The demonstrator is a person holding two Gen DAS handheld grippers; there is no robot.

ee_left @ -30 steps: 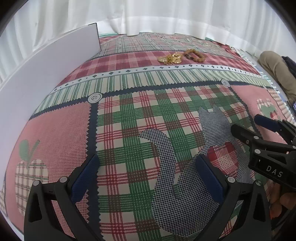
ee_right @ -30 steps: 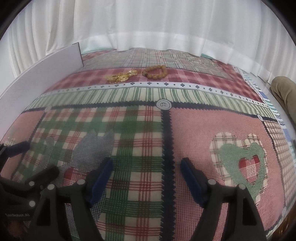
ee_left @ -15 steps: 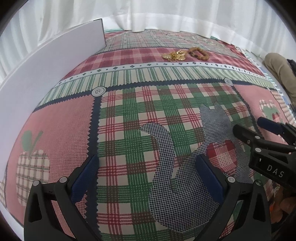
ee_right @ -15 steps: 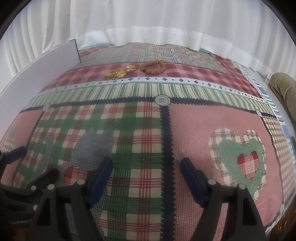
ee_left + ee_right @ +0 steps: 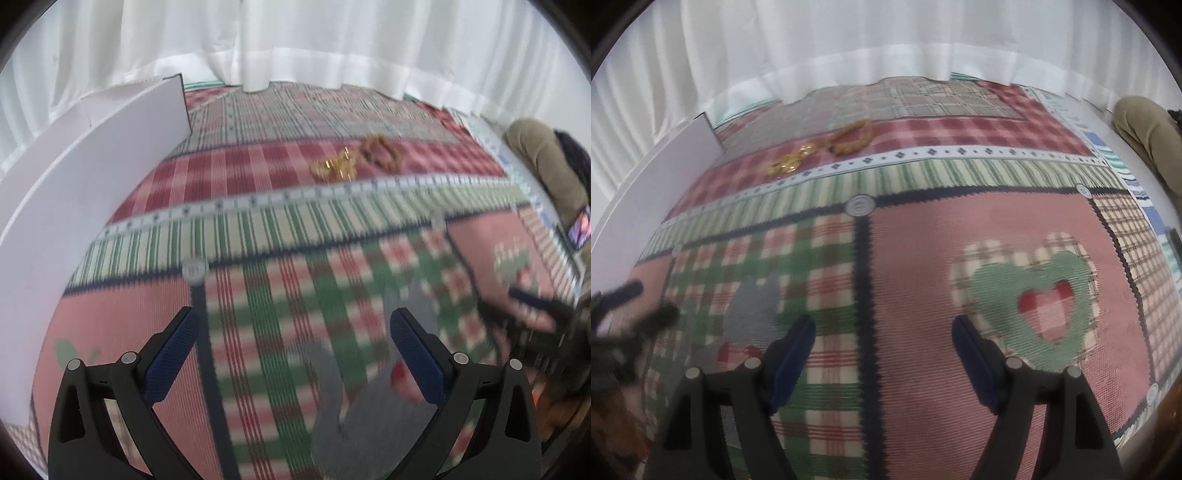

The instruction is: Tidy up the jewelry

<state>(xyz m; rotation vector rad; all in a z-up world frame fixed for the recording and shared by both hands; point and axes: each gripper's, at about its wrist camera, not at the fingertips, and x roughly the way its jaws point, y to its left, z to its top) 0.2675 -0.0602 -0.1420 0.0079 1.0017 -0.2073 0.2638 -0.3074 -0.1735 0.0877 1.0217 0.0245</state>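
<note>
A heap of gold jewelry (image 5: 333, 168) (image 5: 791, 160) lies on the red checked band of the patchwork cloth, far ahead of both grippers. Just right of it rests a brown beaded bracelet (image 5: 378, 152) (image 5: 850, 137). My left gripper (image 5: 293, 321) hangs open over the green plaid square with nothing between its blue pads. The right gripper (image 5: 882, 328) is open too, above the seam between plaid and pink squares, holding nothing. Each gripper shows blurred at the edge of the other's view: the right gripper (image 5: 535, 310), the left gripper (image 5: 631, 306).
A white box wall (image 5: 85, 177) (image 5: 657, 173) runs along the left side of the cloth. White curtains (image 5: 849, 40) hang behind the far edge. A person's khaki trouser leg (image 5: 543, 162) (image 5: 1145, 125) sits at the right edge.
Both grippers lifted and shifted forward; the left view tilted up and blurred, showing more curtain. The right view rolled, so the jewelry now sits further left. Jaws stayed as wide.
</note>
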